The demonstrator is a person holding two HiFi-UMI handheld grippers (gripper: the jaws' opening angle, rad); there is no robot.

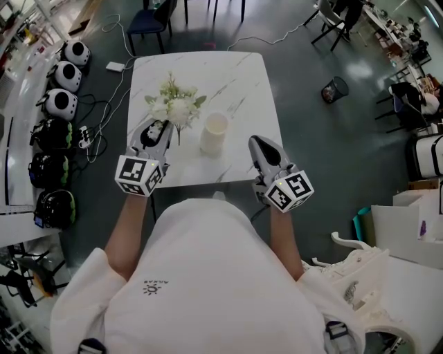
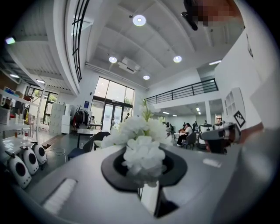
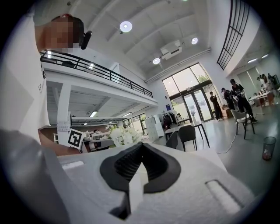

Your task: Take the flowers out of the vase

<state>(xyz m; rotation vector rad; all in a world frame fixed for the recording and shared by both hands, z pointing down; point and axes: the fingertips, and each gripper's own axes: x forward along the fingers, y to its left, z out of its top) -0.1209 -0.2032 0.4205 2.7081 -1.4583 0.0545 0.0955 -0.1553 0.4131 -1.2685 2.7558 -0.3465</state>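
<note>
A bunch of white flowers (image 1: 176, 105) with green leaves lies low over the white marble table (image 1: 239, 76), outside the vase. My left gripper (image 1: 167, 127) is shut on its stem, left of the vase. In the left gripper view the blooms (image 2: 142, 151) fill the space just past the jaws of the left gripper (image 2: 145, 168). The white cylindrical vase (image 1: 214, 131) stands upright near the table's front edge. My right gripper (image 1: 255, 142) hangs to the right of the vase with its jaws together and nothing in them. From the right gripper (image 3: 140, 148) the flowers (image 3: 123, 135) show far off at the left.
A row of white and black rounded units (image 1: 59, 104) with cables lies on the floor left of the table. A dark chair (image 1: 149, 19) stands beyond the far edge. A bin (image 1: 335, 88) is at the right, and white furniture (image 1: 408, 228) at the lower right.
</note>
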